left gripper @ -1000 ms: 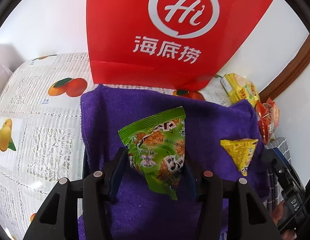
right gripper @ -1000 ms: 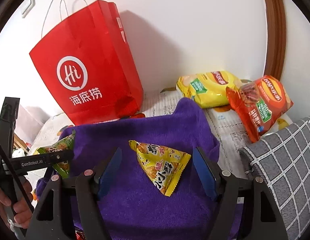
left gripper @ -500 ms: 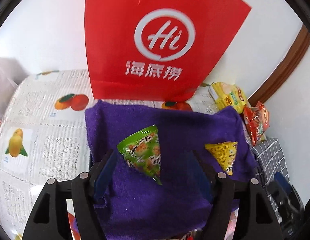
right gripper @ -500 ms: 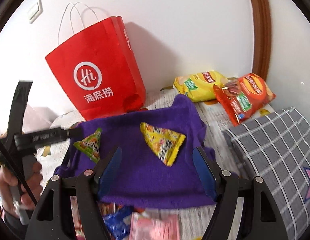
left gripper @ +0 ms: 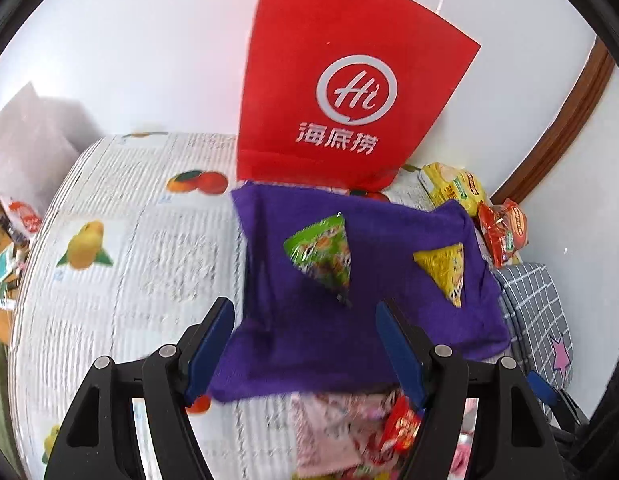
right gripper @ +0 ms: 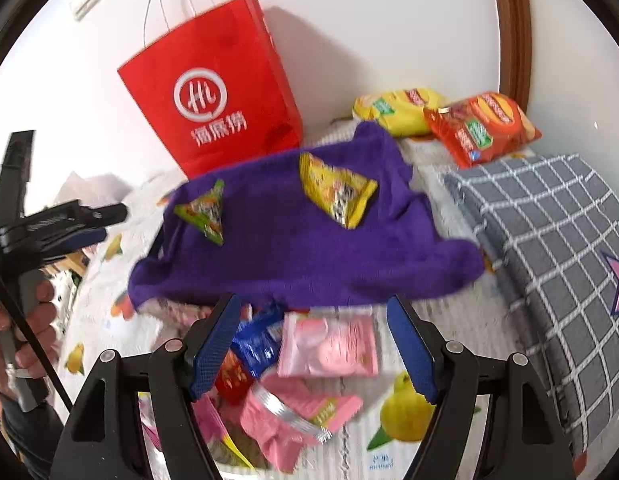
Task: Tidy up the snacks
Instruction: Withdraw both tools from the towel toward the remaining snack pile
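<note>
while both grippers [left gripper: 305, 344] [right gripper: 313, 344] gape empty, green snack packet [left gripper: 321, 258] tip-down on purple towel [left gripper: 389, 320]

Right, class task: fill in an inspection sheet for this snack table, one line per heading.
Surface: fruit-print tablecloth; purple towel spread over it.
Job's things: green triangular packet and yellow triangular packet lie apart on the towel.
Clutter: loose pile at the towel's near edge, including a pink packet and a blue packet; yellow chip bag and orange chip bag by the wall.
Grippers: left tool open, jaws having just opened, nothing between them; right tool open, above the pile.
Cables: nothing seen.
Surroundings: red paper bag against the white wall; grey checked cushion at the table's right.
</note>
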`<move>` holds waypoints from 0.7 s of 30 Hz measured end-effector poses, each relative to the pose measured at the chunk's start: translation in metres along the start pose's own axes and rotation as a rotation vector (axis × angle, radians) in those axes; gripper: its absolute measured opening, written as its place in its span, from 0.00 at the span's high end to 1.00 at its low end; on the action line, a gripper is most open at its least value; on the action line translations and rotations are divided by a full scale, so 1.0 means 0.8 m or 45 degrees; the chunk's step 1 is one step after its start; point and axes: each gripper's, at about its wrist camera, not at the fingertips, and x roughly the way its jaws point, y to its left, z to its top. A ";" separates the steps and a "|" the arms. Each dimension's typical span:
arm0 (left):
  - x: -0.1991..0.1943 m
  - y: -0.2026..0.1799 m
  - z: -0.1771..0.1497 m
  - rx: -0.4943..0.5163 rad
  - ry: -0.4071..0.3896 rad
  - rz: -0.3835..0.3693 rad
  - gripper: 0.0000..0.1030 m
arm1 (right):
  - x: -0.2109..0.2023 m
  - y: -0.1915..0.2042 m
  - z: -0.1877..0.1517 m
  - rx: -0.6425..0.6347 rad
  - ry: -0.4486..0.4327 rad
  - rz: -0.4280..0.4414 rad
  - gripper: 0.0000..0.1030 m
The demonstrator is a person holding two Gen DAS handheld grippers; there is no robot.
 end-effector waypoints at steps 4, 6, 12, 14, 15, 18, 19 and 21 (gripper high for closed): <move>-0.002 0.010 -0.020 0.005 0.025 -0.018 0.31 | 0.016 -0.007 -0.011 0.032 0.074 -0.013 0.27; -0.004 0.014 -0.026 0.006 0.017 -0.024 0.31 | 0.027 -0.010 -0.014 0.054 0.125 0.008 0.27; -0.011 0.029 -0.043 0.002 -0.015 -0.043 0.31 | 0.056 -0.008 -0.022 0.039 0.218 -0.022 0.27; -0.010 0.032 -0.048 0.013 -0.015 -0.047 0.31 | 0.061 -0.005 -0.023 0.027 0.224 -0.030 0.27; -0.010 0.033 -0.050 0.018 -0.013 -0.044 0.31 | 0.064 -0.004 -0.024 0.027 0.229 -0.025 0.27; -0.005 0.037 -0.054 0.017 -0.001 -0.030 0.31 | 0.074 -0.004 -0.025 0.034 0.254 -0.013 0.27; -0.002 0.039 -0.056 0.011 0.005 -0.030 0.31 | 0.076 -0.004 -0.026 0.039 0.256 -0.011 0.27; 0.004 0.041 -0.058 0.001 0.020 -0.034 0.31 | 0.079 -0.007 -0.026 0.055 0.251 0.004 0.26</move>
